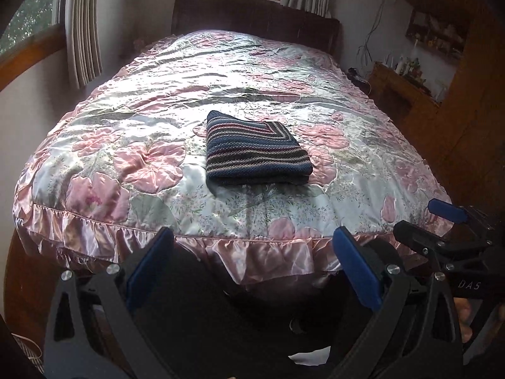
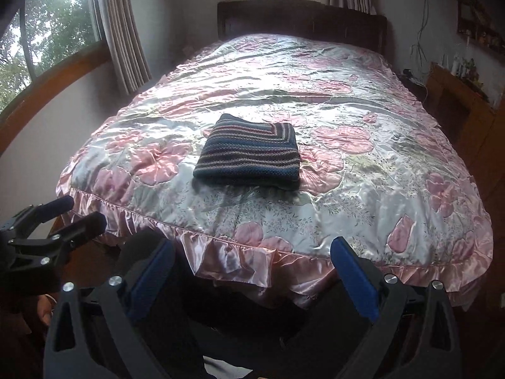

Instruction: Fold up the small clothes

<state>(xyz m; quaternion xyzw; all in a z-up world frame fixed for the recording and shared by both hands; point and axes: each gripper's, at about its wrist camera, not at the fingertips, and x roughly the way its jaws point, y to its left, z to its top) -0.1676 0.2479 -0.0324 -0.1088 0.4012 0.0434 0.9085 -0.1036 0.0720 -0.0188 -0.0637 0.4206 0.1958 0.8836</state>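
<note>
The folded knitted garment (image 1: 255, 150) runs in narrow stripes of dark blue, grey, pink and near-black. Under it, the shiny satin bedspread (image 1: 157, 94) is silvery white with big pink flowers, grey-green leaves and a pink ruffled border. The wooden headboard (image 1: 252, 15) is dark brown, the pleated curtains (image 2: 126, 31) beige. Each black plastic tool, left (image 1: 252, 262) and right (image 2: 252, 265), carries blue pads (image 1: 356, 265).

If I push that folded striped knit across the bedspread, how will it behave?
The knit would probably slide easily, since the bedspread looks glossy and satiny. Being soft and stacked in layers, it would likely sag and unfold if lifted by one edge.
</note>
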